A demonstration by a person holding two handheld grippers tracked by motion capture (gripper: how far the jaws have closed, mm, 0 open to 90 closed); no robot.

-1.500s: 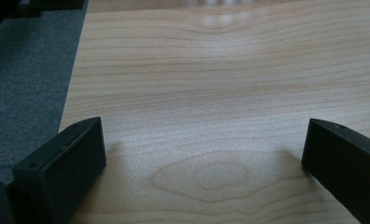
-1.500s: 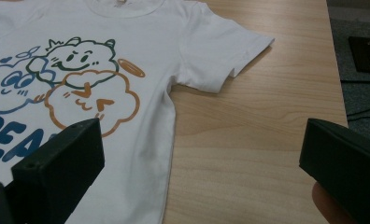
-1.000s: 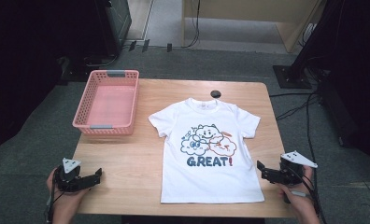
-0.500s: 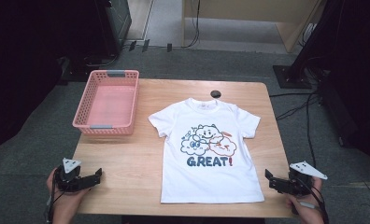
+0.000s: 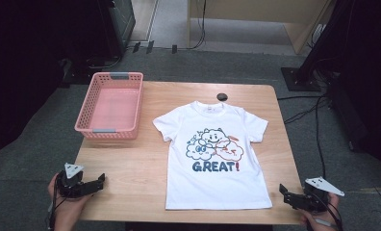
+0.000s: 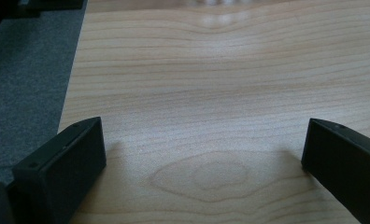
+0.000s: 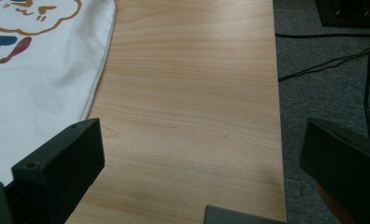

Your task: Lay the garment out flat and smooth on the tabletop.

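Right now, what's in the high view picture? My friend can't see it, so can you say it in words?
A white cotton T-shirt with cartoon clouds and the word GREAT! lies flat on a light wooden table. An empty pink plastic basket sits at the table's far left. At the near edge, a person's hands hold the left gripper and right gripper, jaws open, both apart from the shirt.

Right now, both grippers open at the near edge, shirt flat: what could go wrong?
1. The right gripper sits at the table corner; a low approach might catch the edge before the shirt hem.
2. The shirt lies flat, so the jaws may pinch one layer only or drag it.
3. The left gripper is far from the shirt; uneven grabs could skew it.
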